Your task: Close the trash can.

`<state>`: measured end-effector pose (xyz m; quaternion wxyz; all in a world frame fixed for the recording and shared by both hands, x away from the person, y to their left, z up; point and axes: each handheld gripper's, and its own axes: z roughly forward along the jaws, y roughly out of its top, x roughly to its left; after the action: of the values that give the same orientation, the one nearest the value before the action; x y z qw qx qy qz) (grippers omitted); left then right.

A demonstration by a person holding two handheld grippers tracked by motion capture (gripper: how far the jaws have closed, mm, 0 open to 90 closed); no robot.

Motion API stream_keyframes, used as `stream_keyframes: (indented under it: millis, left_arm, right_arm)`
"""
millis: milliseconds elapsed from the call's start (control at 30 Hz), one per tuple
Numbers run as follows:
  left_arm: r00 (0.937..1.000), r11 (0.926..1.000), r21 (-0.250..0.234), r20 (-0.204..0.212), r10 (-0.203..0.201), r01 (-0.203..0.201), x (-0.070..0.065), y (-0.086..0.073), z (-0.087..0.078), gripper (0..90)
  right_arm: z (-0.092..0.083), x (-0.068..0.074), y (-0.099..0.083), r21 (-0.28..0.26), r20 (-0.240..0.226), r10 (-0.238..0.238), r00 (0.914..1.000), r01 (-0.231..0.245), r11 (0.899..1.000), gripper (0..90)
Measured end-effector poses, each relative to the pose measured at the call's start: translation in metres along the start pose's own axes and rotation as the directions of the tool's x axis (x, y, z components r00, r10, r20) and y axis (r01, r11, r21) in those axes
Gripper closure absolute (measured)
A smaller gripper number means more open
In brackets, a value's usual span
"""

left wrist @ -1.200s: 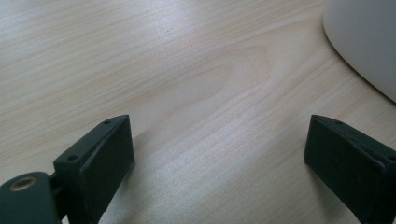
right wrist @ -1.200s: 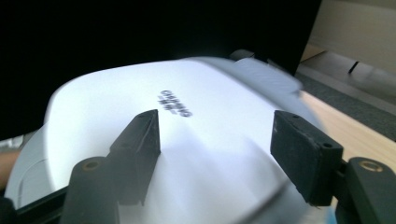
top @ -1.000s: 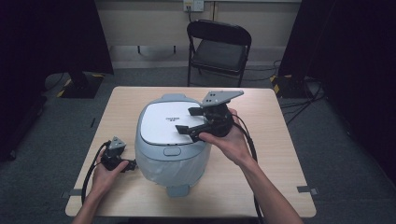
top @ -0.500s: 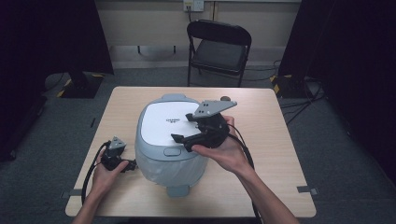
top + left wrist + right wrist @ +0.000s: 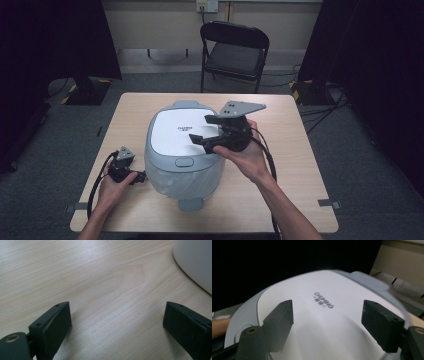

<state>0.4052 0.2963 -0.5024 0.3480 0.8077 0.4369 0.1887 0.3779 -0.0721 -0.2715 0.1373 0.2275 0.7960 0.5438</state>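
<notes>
Wooden table [image 5: 300, 150] carries the grey-white rice cooker [image 5: 182, 145] at centre. My right gripper [image 5: 206, 131] hovers over its lid [image 5: 319, 315], jaws wide apart, empty, likely lining up a press; it's swung slightly since 1 frame back. Left gripper [image 5: 121, 167] rests beside the cooker, jaws apart, unmoved.

Each black hand-held gripper [image 5: 205, 131] has blocky pads and a trailing cable.
</notes>
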Motion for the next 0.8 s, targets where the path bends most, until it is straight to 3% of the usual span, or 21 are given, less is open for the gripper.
stream_keyframes:
  millis: [133,233,300,333,567,633,667,700,733,767,800]
  left_arm:
    - [1.0000,1.0000,0.000,0.000,0.000,0.000,0.000,0.000,0.000,7.6]
    - [1.0000,1.0000,0.000,0.000,0.000,0.000,0.000,0.000,0.000,7.6]
    - [1.0000,1.0000,0.000,0.000,0.000,0.000,0.000,0.000,0.000,7.6]
    - [1.0000,1.0000,0.000,0.000,0.000,0.000,0.000,0.000,0.000,7.6]
    - [1.0000,1.0000,0.001,-0.001,0.001,-0.001,0.000,0.000,0.000,7.6]
    - [1.0000,1.0000,0.000,-0.001,0.001,-0.001,0.000,0.000,0.000,7.6]
    - [1.0000,1.0000,0.001,-0.001,0.001,-0.001,0.000,0.000,0.000,7.6]
    - [1.0000,1.0000,0.001,-0.001,0.001,-0.001,0.000,0.000,0.000,7.6]
    - [1.0000,1.0000,0.000,-0.001,0.001,-0.001,0.000,0.000,0.000,7.6]
    - [1.0000,1.0000,0.001,-0.001,0.001,-0.001,0.000,0.000,0.000,7.6]
    - [1.0000,1.0000,0.000,-0.001,0.001,-0.001,0.000,0.000,0.000,7.6]
  right_arm:
    - [-0.014,-0.014,-0.004,-0.014,0.051,0.022,0.9985,-0.021,1.000,24.7]
    - [-0.026,-0.031,-0.012,-0.027,0.097,0.064,0.9932,-0.061,0.998,25.2]
    - [-0.028,-0.033,-0.013,-0.029,0.103,0.068,0.9923,-0.065,0.997,25.5]
    - [-0.039,-0.046,-0.021,-0.032,0.141,0.095,0.9854,-0.092,0.995,25.9]
    - [-0.057,-0.068,-0.042,-0.012,0.200,0.136,0.9702,-0.136,0.991,23.0]
    - [-0.062,-0.075,-0.051,-0.007,0.224,0.161,0.9612,-0.163,0.987,21.6]
    - [-0.066,-0.080,-0.061,-0.001,0.252,0.178,0.9511,-0.184,0.983,21.4]
    - [-0.066,-0.080,-0.061,-0.001,0.252,0.178,0.9511,-0.184,0.983,21.4]
    - [-0.070,-0.086,-0.071,0.005,0.270,0.201,0.9417,-0.210,0.978,21.6]
    - [-0.070,-0.086,-0.071,0.005,0.270,0.201,0.9417,-0.210,0.978,21.6]
    - [-0.071,-0.089,-0.076,0.003,0.281,0.211,0.9363,-0.221,0.975,21.5]
